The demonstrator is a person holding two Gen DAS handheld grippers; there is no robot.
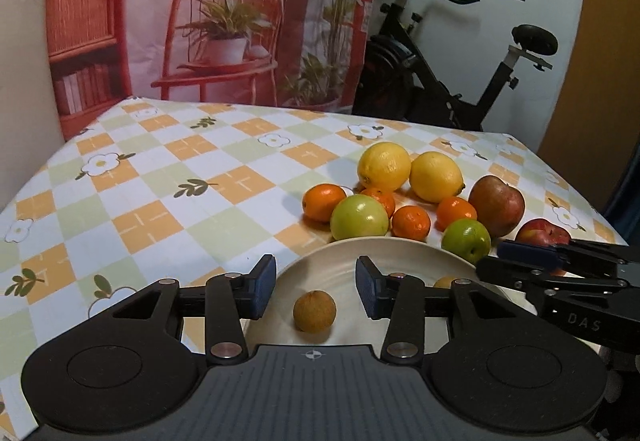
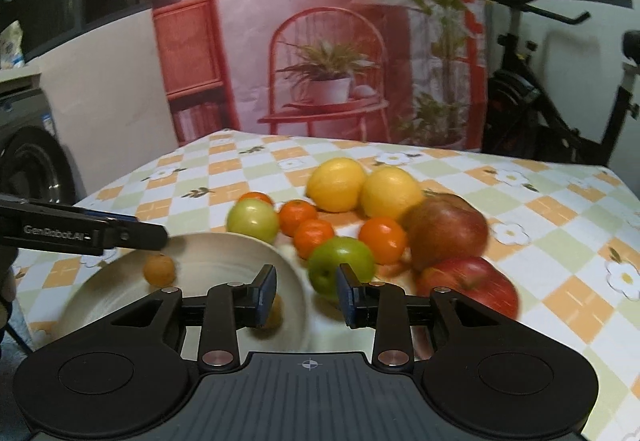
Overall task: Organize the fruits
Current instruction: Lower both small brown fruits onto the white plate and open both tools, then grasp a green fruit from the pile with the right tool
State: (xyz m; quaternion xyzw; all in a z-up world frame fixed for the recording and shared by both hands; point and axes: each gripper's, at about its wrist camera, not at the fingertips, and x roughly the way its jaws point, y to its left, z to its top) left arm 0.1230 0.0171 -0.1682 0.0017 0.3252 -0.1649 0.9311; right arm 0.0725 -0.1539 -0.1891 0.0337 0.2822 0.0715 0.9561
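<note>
The left gripper (image 1: 316,287) hangs over the cream plate (image 1: 404,253), jaws apart and empty. A small brown round fruit (image 1: 315,311) lies on the plate directly below the gap between the jaws, touching neither pad. A second small fruit (image 1: 445,282) on the plate is mostly hidden behind the right-hand jaw.

The right gripper (image 2: 307,291) sits at the plate's right rim, jaws apart and empty. A dark green apple (image 2: 340,265) lies on the bench just beyond the gap, off the plate.

The remaining fruit is clustered on the checked bench (image 1: 160,177) just past the plate: two lemons (image 1: 384,165), a light green apple (image 1: 359,217), several mandarins (image 1: 411,222) and two red apples (image 1: 497,204).
</note>
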